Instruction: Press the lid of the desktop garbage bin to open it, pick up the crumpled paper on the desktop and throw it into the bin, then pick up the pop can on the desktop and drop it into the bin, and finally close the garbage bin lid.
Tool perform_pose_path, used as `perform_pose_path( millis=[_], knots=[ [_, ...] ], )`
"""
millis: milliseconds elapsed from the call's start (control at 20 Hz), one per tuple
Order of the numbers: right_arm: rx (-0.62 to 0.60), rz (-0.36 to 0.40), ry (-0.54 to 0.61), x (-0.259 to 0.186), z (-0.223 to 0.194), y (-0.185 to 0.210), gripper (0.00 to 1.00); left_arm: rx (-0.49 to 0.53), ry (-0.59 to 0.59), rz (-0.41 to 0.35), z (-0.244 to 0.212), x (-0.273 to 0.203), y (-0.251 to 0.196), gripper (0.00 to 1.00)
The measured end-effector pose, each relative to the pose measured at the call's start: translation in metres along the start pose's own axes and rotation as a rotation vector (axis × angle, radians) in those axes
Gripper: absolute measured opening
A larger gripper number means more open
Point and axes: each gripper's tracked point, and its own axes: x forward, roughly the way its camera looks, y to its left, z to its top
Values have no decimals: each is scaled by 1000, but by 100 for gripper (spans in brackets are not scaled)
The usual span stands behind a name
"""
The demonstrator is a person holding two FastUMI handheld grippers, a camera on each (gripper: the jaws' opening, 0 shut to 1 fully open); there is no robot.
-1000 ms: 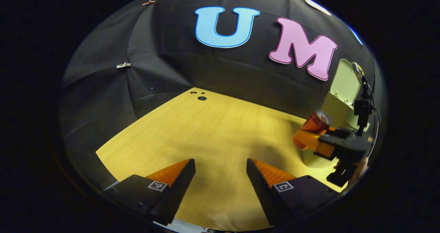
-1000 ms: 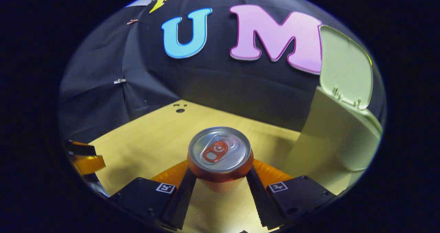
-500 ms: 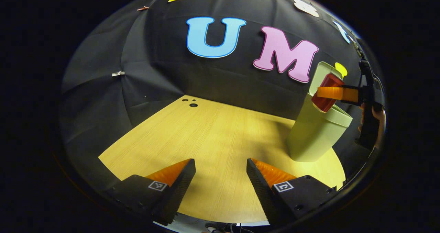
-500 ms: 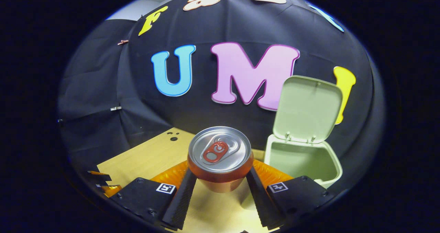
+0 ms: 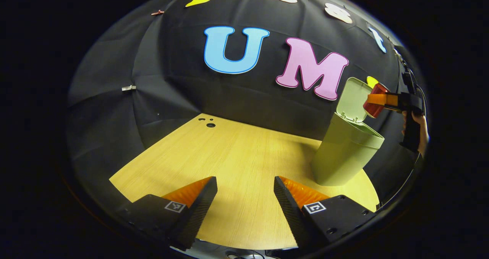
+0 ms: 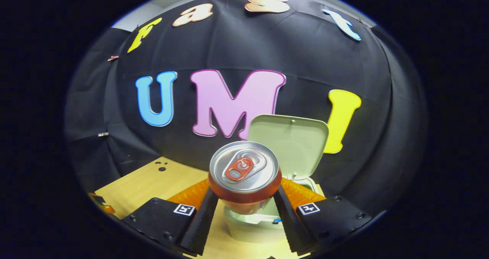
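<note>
I have the right tool (image 6: 244, 205) clamped across the pop can (image 6: 244, 173) mid-body, above the open bin (image 5: 345, 152) at my 12 o'clock; light, thin-walled, slick, so I'd judge gentle pressure best; left tool (image 5: 244, 201) gapes empty over the desk (image 5: 237, 163).

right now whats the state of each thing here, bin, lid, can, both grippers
garbage bin: upright on the table, open
lid: flipped up, standing behind the opening
pop can: held upright above the bin opening, tab unopened
right gripper: shut on the pop can, raised over the bin
left gripper: open, holding nothing, low over the table
</note>
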Motion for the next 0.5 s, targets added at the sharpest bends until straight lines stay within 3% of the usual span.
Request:
perform_pose_path(
  millis=[300, 500],
  knots=[
    [19, -22, 78, 32, -38, -29, 82, -67, 33, 69, -8, 18, -3, 96],
    [8, -20, 120, 44, -60, -34, 82, -57, 56, 79, -16, 27, -8, 96]
  ],
)
